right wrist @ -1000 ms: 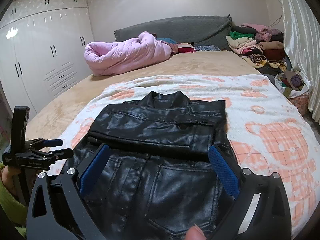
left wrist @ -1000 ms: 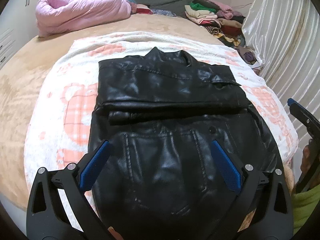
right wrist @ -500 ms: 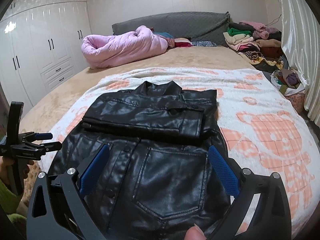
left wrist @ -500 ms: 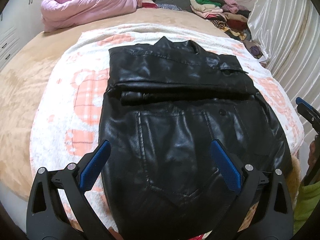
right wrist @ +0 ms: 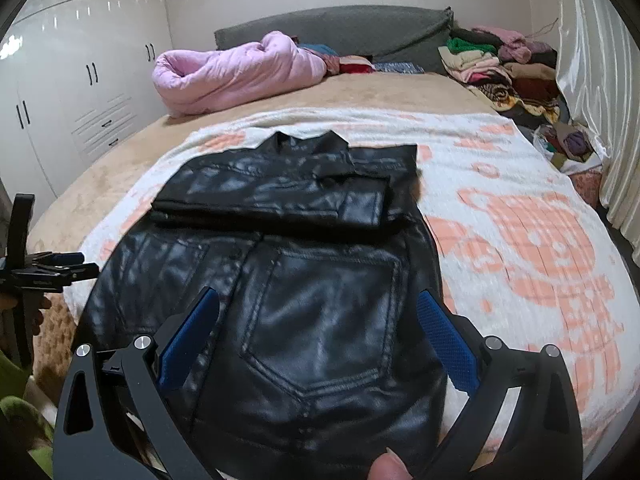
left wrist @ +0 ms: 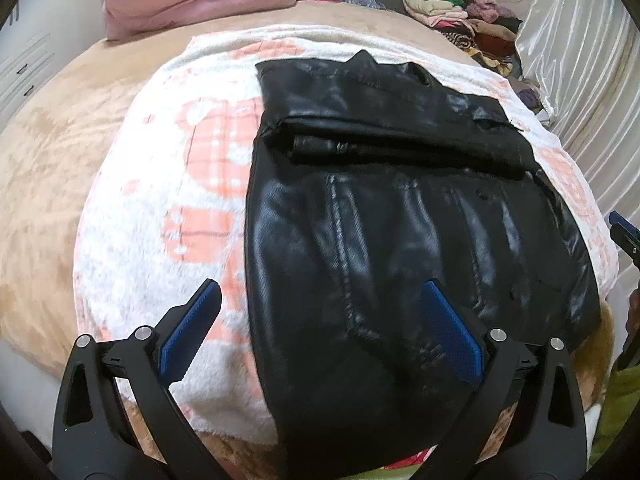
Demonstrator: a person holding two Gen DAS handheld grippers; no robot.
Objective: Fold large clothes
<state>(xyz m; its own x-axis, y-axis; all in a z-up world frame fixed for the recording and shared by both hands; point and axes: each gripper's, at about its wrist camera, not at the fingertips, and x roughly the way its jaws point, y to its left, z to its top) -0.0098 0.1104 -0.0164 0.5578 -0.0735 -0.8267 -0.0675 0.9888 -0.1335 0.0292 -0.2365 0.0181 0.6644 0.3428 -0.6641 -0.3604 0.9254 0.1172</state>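
Observation:
A black leather jacket (left wrist: 400, 232) lies flat on a white and orange blanket (left wrist: 168, 200) on the bed, its sleeves folded across the upper part below the collar. It also shows in the right wrist view (right wrist: 304, 280). My left gripper (left wrist: 320, 332) is open and empty above the jacket's lower left edge. My right gripper (right wrist: 316, 340) is open and empty above the jacket's lower right part, over a pocket. Each gripper shows at the edge of the other's view: the right one (left wrist: 624, 236), the left one (right wrist: 52, 268).
A pink duvet (right wrist: 236, 72) lies bundled at the head of the bed by a grey headboard (right wrist: 340, 32). A pile of folded clothes (right wrist: 500, 68) sits at the back right. Curtains (right wrist: 600, 80) hang on the right, white wardrobes (right wrist: 60, 100) on the left.
Both grippers have drawn back toward the foot of the bed; the left one has also shifted left. The jacket has not moved. Both stay open.

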